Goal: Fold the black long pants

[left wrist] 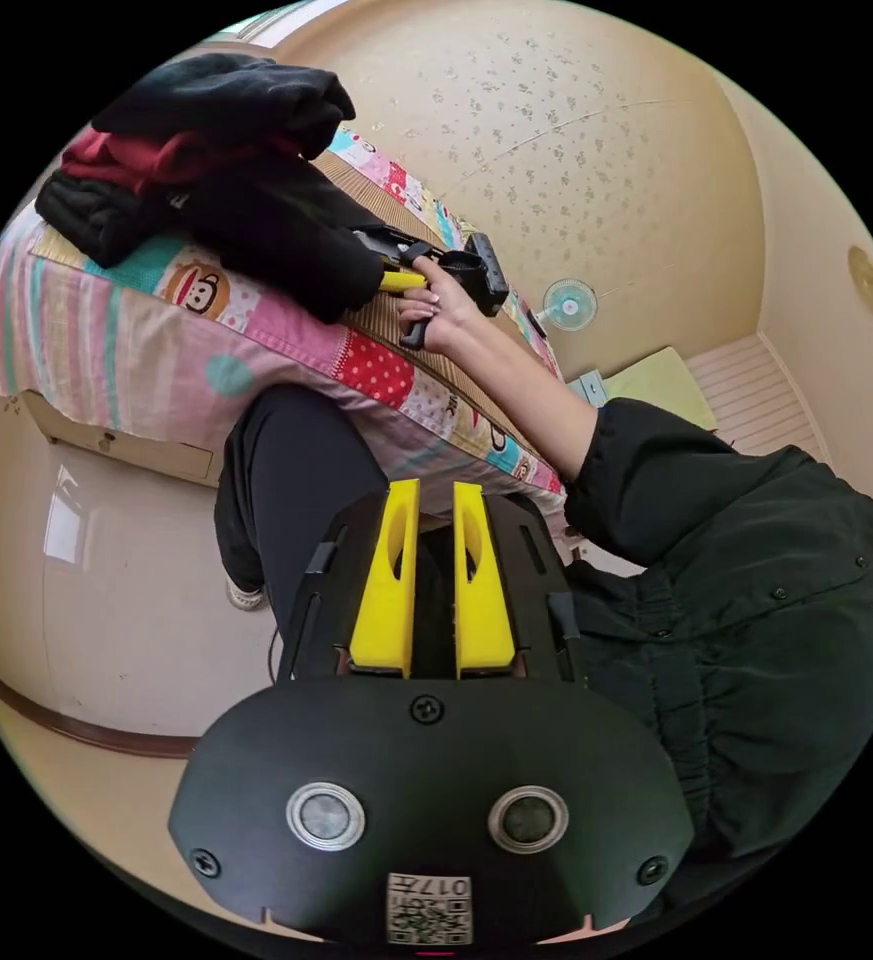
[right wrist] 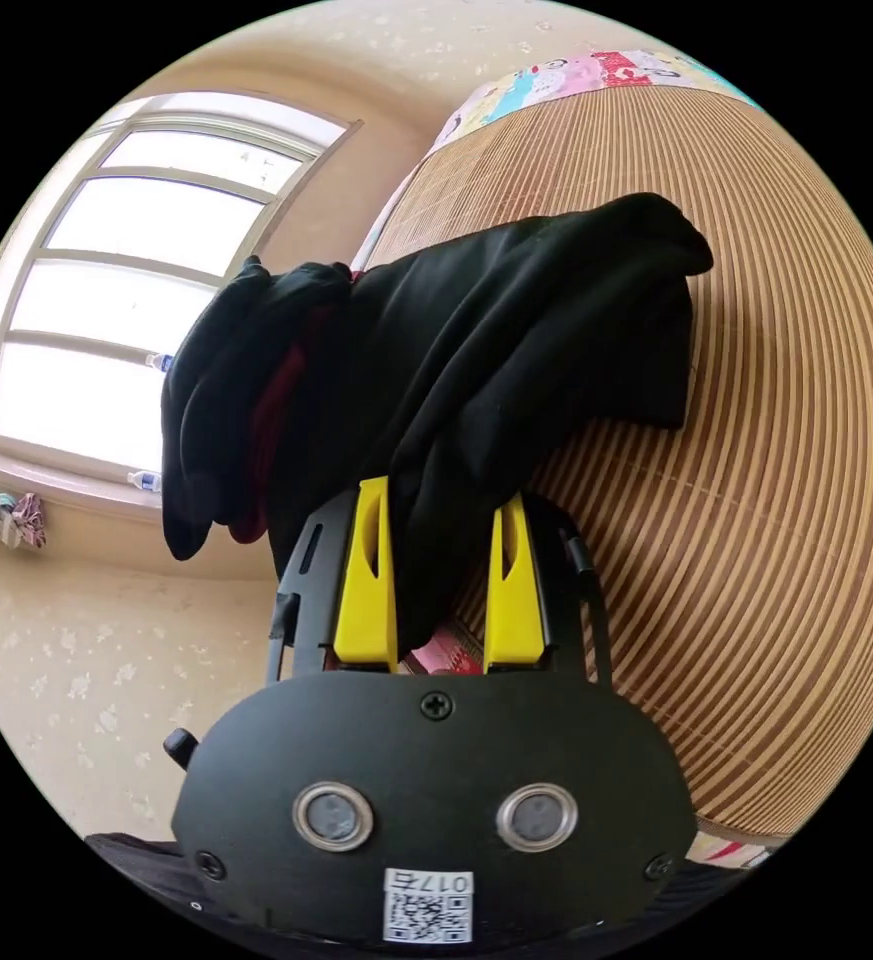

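Note:
The black long pants (right wrist: 516, 330) lie bunched on a bamboo mat (right wrist: 756, 450) on the bed, draped partly over a pile of clothes. My right gripper (right wrist: 443, 490) has its yellow jaws on either side of a thick fold of the pants, pressing it. In the left gripper view a hand holds that right gripper (left wrist: 396, 275) at the edge of the pants (left wrist: 276, 230). My left gripper (left wrist: 436, 487) hangs off the bed beside the person's leg (left wrist: 296, 490), jaws close together with nothing between them.
A pile of black clothes (left wrist: 186, 130) with a red garment (left wrist: 146, 160) sits at the bed's end on a patchwork sheet (left wrist: 156, 330). A fan (left wrist: 568, 305) stands by the wall. A window (right wrist: 126, 290) is behind the pile. Shiny floor (left wrist: 106, 560) lies beside the bed.

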A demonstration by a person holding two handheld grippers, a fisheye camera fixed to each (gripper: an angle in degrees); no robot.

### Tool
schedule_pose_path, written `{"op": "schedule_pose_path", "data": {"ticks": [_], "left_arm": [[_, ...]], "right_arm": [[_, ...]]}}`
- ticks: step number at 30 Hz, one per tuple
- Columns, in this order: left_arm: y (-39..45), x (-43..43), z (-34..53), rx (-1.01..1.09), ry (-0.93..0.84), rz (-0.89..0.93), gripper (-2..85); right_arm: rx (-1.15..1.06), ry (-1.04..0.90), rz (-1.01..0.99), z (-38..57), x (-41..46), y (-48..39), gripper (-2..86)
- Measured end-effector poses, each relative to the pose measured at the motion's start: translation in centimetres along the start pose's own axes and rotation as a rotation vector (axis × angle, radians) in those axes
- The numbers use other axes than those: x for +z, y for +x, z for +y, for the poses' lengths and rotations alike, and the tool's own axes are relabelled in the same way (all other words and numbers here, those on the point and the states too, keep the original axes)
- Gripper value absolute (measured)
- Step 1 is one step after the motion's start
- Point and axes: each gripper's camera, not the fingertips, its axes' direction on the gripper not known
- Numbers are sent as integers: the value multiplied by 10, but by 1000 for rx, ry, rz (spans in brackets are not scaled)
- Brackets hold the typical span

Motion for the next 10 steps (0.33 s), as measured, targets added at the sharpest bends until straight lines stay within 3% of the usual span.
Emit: {"op": "schedule_pose_path", "data": {"ticks": [5, 10], "left_arm": [[35, 24, -3, 77, -97, -190, 59], [85, 68, -19, 239, -179, -349, 30]], "right_arm": [[-53, 105, -74, 92, -94, 48, 76], [184, 470, 169, 246, -258, 131, 39]]}}
